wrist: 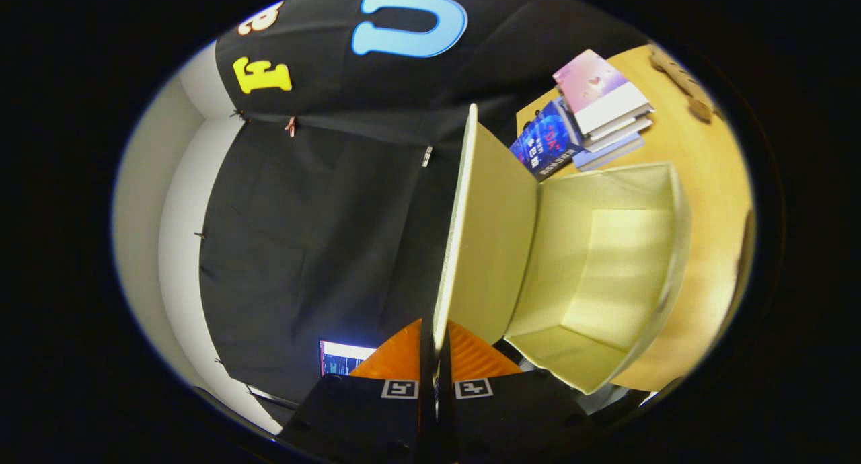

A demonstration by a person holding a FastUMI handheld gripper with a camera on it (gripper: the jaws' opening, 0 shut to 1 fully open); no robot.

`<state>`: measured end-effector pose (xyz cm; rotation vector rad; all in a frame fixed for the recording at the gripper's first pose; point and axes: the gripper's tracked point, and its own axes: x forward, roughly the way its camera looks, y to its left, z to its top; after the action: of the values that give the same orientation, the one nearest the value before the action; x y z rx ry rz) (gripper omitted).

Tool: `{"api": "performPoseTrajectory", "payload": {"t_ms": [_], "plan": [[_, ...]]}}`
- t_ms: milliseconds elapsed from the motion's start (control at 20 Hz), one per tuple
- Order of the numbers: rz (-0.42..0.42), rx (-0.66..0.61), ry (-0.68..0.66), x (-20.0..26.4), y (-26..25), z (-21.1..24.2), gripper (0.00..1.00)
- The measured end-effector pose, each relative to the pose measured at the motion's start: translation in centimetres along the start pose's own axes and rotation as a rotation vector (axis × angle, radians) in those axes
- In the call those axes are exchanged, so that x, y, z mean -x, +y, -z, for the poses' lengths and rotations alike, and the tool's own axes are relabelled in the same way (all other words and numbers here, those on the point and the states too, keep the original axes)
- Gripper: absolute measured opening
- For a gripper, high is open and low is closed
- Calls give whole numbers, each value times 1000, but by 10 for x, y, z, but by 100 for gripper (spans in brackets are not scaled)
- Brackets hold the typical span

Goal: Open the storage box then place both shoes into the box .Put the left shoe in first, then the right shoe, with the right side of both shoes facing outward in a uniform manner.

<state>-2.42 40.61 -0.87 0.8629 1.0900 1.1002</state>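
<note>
Gripper [435, 356] is pinching the lid [488, 242] of the storage box [605, 276] tight; you are holding it up, with the box sitting open on the surface [699, 155]. If you are tugging sideways, the lid may be slipping free or the box tipping.

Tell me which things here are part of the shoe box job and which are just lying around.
Part of the job:
- storage box, open and empty
- its lid, swung up, its edge pinched between the fingers
- gripper, shut on the lid

Lying about:
- stack of books on the table beyond the box
- screen
</note>
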Motion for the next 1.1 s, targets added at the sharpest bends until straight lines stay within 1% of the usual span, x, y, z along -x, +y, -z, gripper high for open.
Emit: {"api": "performPoseTrajectory", "payload": {"t_ms": [200, 350, 450, 600, 700, 800, 900, 950, 1050, 1100], "plan": [[33, 49, 31, -67, 38, -1, 5], [82, 97, 65, -120, 46, 10, 5], [117, 117, 95, -151, 41, 23, 5], [168, 99, 151, -190, 26, 49, 5], [216, 104, 184, -213, 5, 70, 5], [252, 128, 187, -227, -11, 75, 6], [262, 144, 174, -235, -17, 74, 7], [283, 160, 160, -240, -24, 73, 9], [331, 191, 121, -237, -39, 58, 20], [345, 204, 108, -236, -43, 52, 32]]}}
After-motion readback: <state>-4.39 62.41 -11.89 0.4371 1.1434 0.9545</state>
